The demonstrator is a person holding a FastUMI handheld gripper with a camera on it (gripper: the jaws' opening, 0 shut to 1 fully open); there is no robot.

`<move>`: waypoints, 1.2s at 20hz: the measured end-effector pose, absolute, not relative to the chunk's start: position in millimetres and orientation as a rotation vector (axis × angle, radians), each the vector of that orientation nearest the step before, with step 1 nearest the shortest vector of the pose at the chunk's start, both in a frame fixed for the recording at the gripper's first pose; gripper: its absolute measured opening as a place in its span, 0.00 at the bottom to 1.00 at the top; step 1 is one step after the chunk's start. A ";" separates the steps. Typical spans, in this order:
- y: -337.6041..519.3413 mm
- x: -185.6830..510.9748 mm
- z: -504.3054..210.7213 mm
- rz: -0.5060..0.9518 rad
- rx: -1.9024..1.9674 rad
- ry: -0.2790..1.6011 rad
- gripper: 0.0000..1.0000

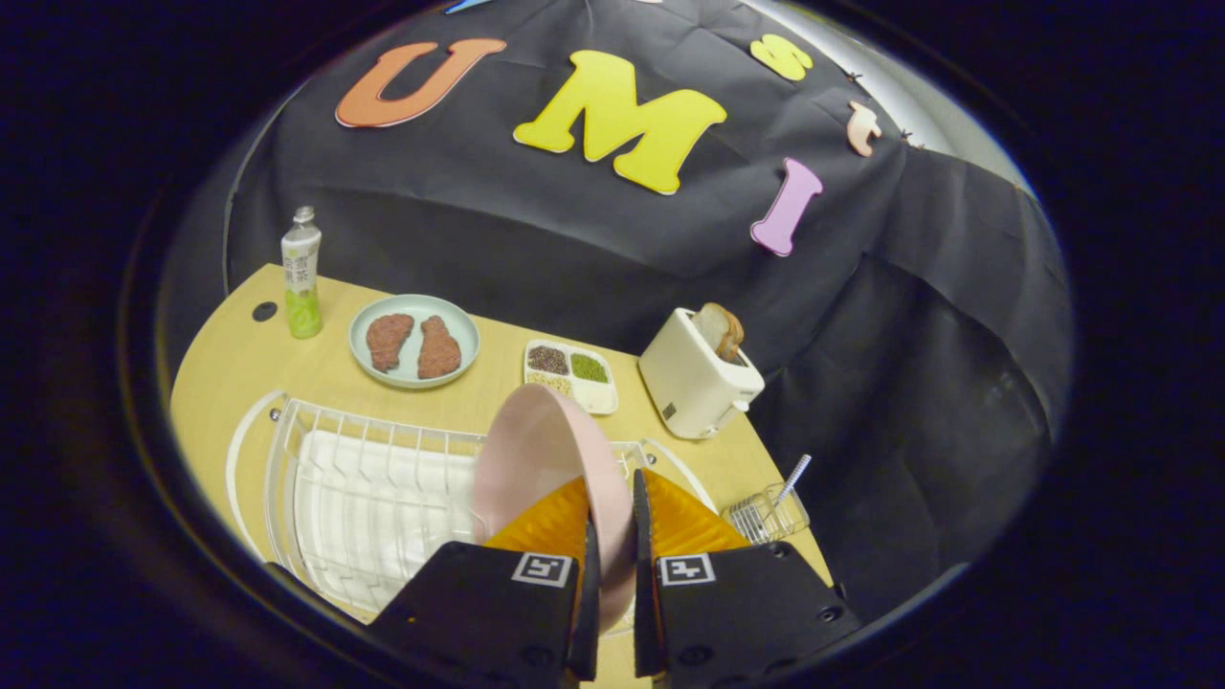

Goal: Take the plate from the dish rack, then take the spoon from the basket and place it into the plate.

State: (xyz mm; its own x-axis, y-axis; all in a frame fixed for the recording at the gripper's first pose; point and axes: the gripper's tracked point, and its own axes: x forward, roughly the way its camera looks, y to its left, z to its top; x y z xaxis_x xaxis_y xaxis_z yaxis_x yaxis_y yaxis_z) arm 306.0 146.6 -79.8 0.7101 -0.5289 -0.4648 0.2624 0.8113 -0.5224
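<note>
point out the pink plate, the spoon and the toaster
pink plate (541,450), gripper view: on its inner face, above the jaws that grip its rim
spoon (792,481), gripper view: on the handle standing out of the clear basket
toaster (691,383), gripper view: on its white side wall

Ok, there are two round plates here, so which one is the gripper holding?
The pink plate, pinched on edge between the gripper fingers over the dish rack. The pale green plate lies flat beyond the rack, carrying two brown meat pieces.
</note>
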 end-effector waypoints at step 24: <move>73.4 86.9 -82.0 -0.119 0.047 0.463 0.19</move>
